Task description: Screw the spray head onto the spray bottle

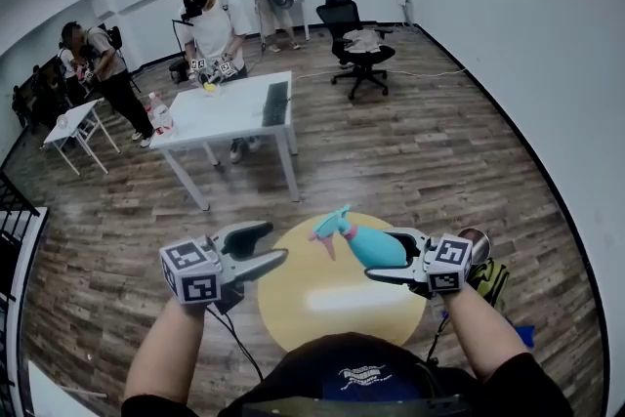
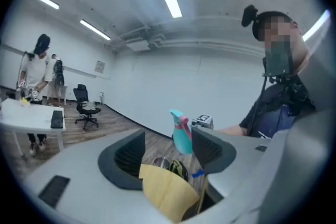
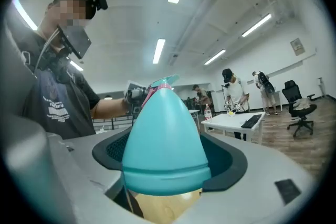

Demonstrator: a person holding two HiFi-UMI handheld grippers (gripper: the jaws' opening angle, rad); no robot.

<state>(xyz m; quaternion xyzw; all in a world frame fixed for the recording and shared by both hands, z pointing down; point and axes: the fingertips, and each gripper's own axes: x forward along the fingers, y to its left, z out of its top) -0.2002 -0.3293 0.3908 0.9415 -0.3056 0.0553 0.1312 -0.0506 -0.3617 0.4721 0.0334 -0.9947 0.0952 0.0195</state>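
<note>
- Head view: the right tool (image 1: pixel 391 255) is clamped on the fat lower end of the teal spray bottle (image 1: pixel 376 249). It holds the bottle roughly level in the air above the round yellow surface (image 1: pixel 293 312).
- The spray head (image 1: pixel 330 231), teal with a pink trigger, sits at the bottle's neck and points toward the left tool (image 1: pixel 266 245). Held this way, the neck is probably being offered to the other hand so the head can be gripped and turned.
- The left tool is spread and holds nothing. It hangs at about the same height, just beside the spray head but apart from it.
- Left gripper view: the two dark pads stand well apart with only floor and the yellow surface between them.
- The bottle appears beyond the inner edge of the right-hand pad, not between the pads, with the spray head uppermost in this view. My reading is that the left tool must move across before it can close on the head.
- Right gripper view: the bottle fills the space between the jaws and both pads press its wide base, so the grip looks firm enough to resist twisting.
- The body tapers away from the camera to the spray head at the far end, and the left tool's marker cube (image 3: pixel 134 93) is just past it.
- The head looks seated on the neck, but no view shows whether it is threaded tight.
</note>
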